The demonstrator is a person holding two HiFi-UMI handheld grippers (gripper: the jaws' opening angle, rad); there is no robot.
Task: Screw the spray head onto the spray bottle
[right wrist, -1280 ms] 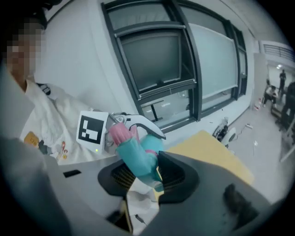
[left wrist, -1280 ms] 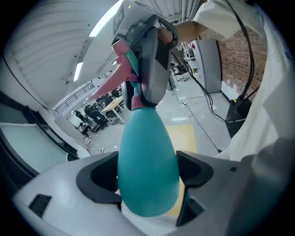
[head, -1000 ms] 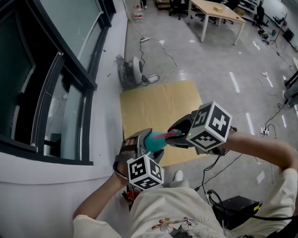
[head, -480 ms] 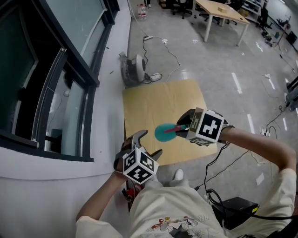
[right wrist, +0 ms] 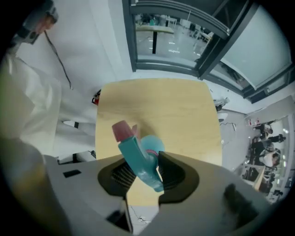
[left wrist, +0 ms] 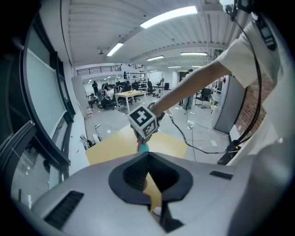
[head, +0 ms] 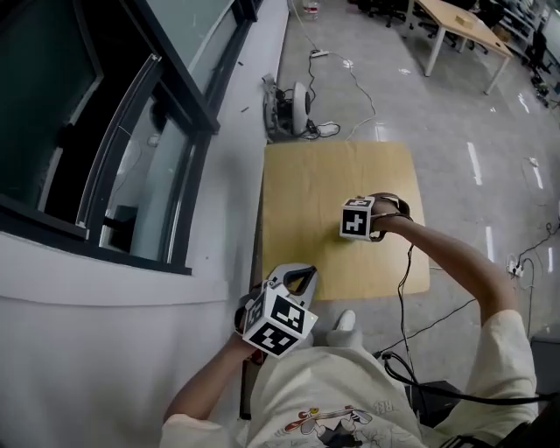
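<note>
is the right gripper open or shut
Shut: jaws of the right gripper clamp the teal spray head from both sides.

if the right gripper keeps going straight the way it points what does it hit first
Probably the wooden board: the right gripper, shut on the teal spray bottle, points down at it and nothing else lies between. The bottle would touch before the gripper; the gap is unclear.

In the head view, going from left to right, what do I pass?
The window, left gripper, right gripper, desk.
</note>
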